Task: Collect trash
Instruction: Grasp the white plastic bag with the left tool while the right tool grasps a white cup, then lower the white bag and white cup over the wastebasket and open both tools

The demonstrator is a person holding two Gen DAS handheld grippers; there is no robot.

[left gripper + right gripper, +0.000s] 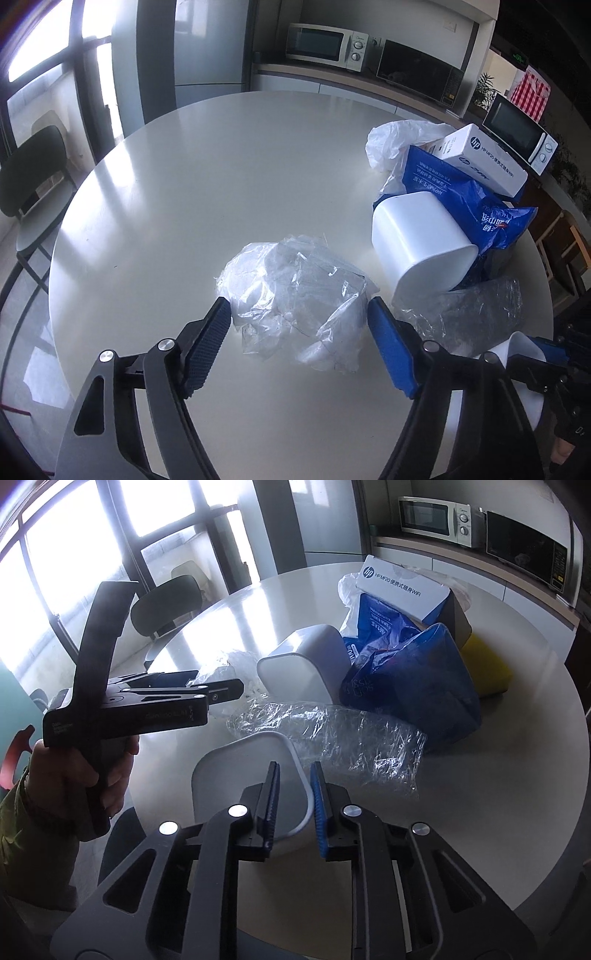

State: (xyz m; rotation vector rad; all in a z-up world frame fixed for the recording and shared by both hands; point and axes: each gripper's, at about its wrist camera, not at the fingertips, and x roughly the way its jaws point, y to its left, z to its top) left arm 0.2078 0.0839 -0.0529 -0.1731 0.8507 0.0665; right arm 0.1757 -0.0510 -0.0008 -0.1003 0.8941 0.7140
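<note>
Left gripper (299, 314), jaws spread wide, straddles the crumpled clear plastic (295, 299) lying on the counter (221, 155). Right gripper (293, 771) has its jaws clamped on the rim of a white bin (236, 775); beyond lie a tipped white container (306, 664) and blue bag (413, 686).

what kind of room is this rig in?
Most likely an office pantry or break room. A counter along the wall carries several microwaves, a tall fridge stands beside it, and the trash lies on a round white table with a chair near big windows.
</note>
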